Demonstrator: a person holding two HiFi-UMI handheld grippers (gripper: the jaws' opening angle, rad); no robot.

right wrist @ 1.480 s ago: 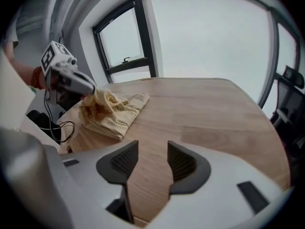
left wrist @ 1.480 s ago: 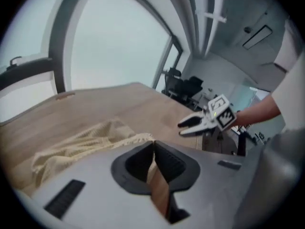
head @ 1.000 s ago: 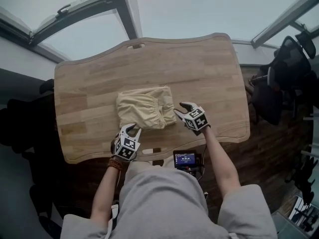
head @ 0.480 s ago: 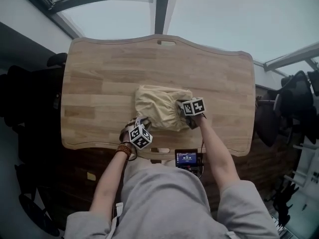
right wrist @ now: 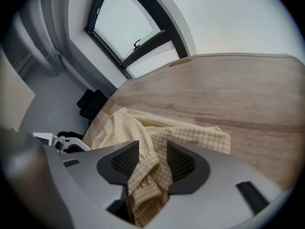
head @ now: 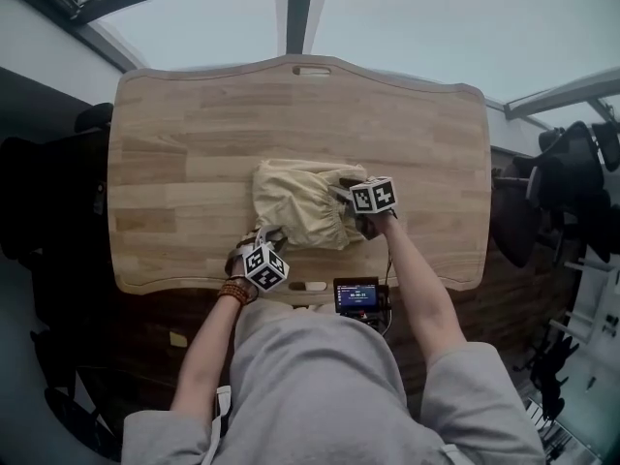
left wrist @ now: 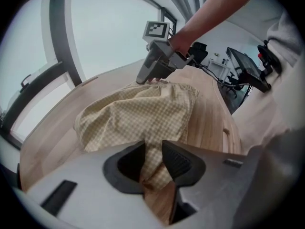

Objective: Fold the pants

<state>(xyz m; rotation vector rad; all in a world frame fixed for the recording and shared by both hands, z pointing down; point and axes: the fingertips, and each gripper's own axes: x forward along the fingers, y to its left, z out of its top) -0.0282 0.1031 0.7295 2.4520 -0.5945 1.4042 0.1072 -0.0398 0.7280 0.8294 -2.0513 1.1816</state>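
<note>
My left gripper [left wrist: 153, 150] has just been opening its jaws; they stand partly apart with a corner of the pants [left wrist: 138, 113] between them, unpinched. The right gripper [right wrist: 152, 156], jaws just opened wide, straddles the bunched waistband [right wrist: 143, 178]. The pants lie folded mid-tabletop [head: 174, 143], nearer its front edge.
</note>
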